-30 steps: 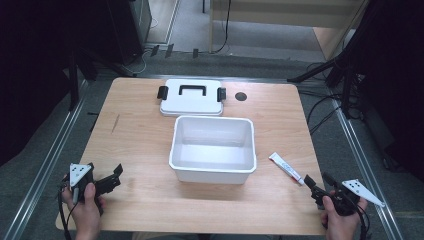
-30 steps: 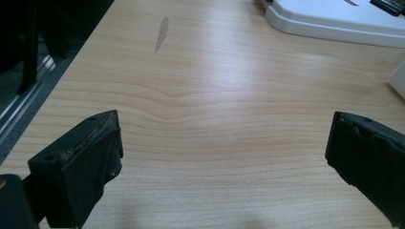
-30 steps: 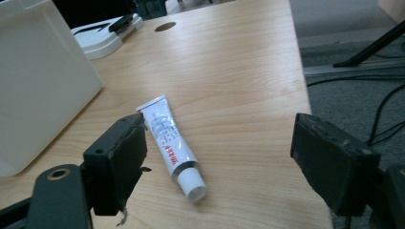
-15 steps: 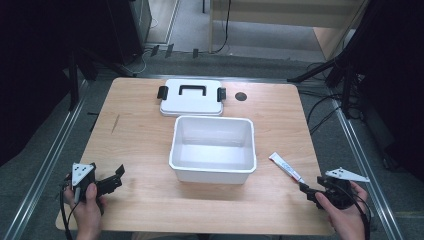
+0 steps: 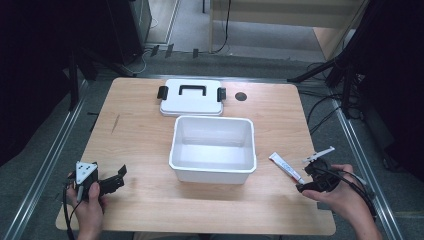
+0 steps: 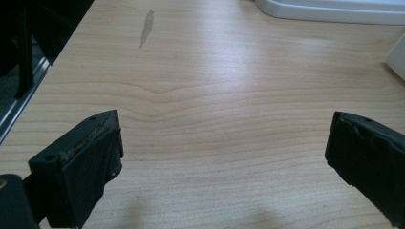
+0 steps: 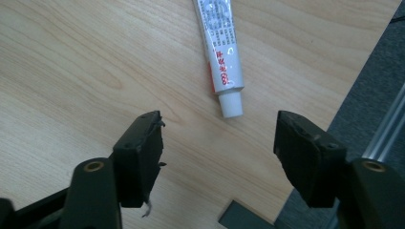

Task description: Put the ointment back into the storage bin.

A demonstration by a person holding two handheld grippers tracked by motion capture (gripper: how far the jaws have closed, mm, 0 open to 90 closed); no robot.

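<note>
Partly cut off, your left gripper (image 6: 224, 157) shows just two black jaw tips in its own view, set wide apart over bare wood, with nothing between them. From above it sits near the front left corner of the table (image 5: 140, 135), held in your left hand (image 5: 89, 202). Your right gripper (image 7: 219, 148) is also spread wide and empty; the capped end of the white tube (image 7: 219, 52) lies just beyond the gap between its jaws, and the tube's far end runs out of that picture. The print on the tube is too small to read. From above, the tube lies near the front right corner, just beside the open white bin (image 5: 212, 149) at the table's middle. The bin's lid (image 5: 192, 97), with black handle and latches, lies flat by the back edge. A small dark round spot (image 5: 241, 96) right of the lid is hard to identify. Grey floor, cables and dark stands surround the light wooden table.
</note>
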